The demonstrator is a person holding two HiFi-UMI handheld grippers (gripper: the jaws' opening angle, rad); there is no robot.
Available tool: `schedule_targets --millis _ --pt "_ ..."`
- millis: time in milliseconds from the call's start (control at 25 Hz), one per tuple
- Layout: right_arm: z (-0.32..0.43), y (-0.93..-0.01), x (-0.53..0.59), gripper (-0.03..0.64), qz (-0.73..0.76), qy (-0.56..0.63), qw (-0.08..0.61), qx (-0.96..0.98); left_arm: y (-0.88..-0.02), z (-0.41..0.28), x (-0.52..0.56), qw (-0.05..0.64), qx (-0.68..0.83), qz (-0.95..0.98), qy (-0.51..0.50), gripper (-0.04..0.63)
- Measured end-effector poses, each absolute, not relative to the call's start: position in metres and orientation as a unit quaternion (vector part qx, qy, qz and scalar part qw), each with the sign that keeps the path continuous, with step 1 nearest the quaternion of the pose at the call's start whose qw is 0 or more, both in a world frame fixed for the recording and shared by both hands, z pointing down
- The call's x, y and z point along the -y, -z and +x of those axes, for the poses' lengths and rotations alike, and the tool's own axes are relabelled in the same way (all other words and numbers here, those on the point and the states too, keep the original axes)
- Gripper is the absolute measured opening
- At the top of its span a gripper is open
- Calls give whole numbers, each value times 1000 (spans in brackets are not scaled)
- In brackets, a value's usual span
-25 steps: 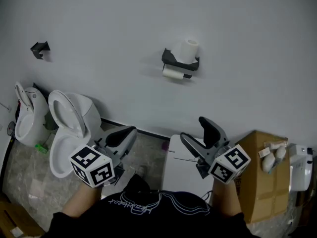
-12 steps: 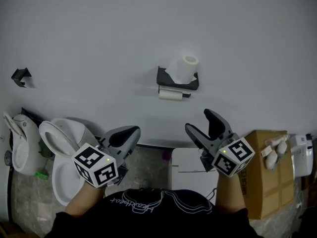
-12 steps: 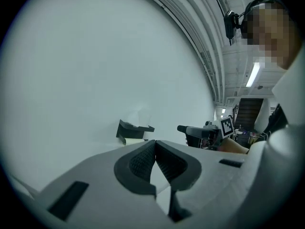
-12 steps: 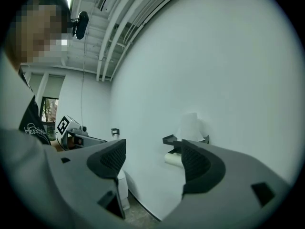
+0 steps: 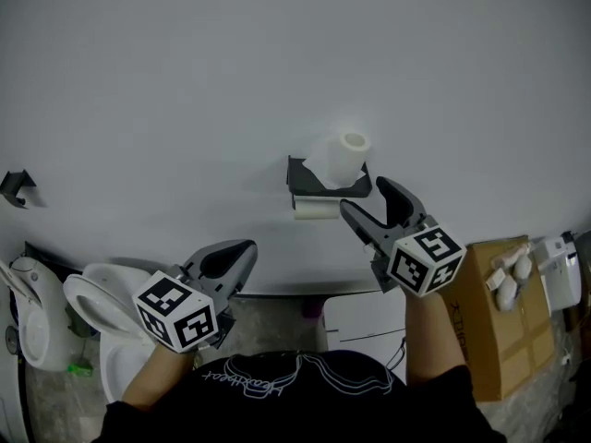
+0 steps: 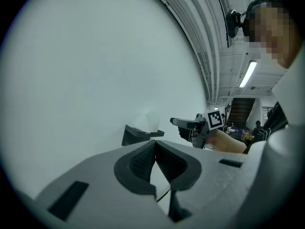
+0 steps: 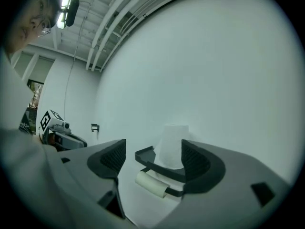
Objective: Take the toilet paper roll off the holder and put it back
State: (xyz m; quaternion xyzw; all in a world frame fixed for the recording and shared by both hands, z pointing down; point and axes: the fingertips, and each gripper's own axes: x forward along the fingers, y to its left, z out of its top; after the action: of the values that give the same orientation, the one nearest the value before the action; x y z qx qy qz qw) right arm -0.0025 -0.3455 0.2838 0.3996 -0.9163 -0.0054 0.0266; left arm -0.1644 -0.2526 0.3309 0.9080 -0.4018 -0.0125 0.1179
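A black holder [image 5: 325, 185] is fixed to the white wall. One white toilet paper roll [image 5: 343, 157] stands upright on its top shelf, and a thinner roll [image 5: 317, 209] hangs crosswise on the bar beneath. My right gripper [image 5: 367, 198] is open just right of the holder and below it, touching nothing. In the right gripper view the upright roll [image 7: 172, 146] and the hanging roll [image 7: 151, 183] show between the spread jaws, farther off. My left gripper [image 5: 238, 250] hangs low on the left, shut and empty; its pads [image 6: 143, 161] meet, with the holder [image 6: 140, 134] beyond.
A white toilet [image 5: 92, 301] with its lid up stands at lower left, with another white fixture [image 5: 23, 310] beside it. A white cabinet top [image 5: 367, 317] lies under the holder. A cardboard box [image 5: 503, 295] sits at right. A small black bracket [image 5: 17, 188] is on the wall at far left.
My right gripper has risen and moved forward, up to the holder's right side, still open. The left gripper stays low and shut. The holder sits lower in the head view.
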Motion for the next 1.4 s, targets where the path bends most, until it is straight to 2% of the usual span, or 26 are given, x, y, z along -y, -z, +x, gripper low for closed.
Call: schedule_targets --millis 560,760,1000,1400 --pt "-12 -287 430 344 456 0 56 888 -347 -191 307 133 380 915 9 5" --pt "-14 -287 439 327 462 -2 61 885 -353 -195 314 136 379 916 7 5" --pt "-15 -290 445 276 461 -2 67 885 -355 -197 323 138 380 915 13 5" --pt "-16 -288 444 281 467 7 64 882 -346 -198 328 134 380 915 32 5"
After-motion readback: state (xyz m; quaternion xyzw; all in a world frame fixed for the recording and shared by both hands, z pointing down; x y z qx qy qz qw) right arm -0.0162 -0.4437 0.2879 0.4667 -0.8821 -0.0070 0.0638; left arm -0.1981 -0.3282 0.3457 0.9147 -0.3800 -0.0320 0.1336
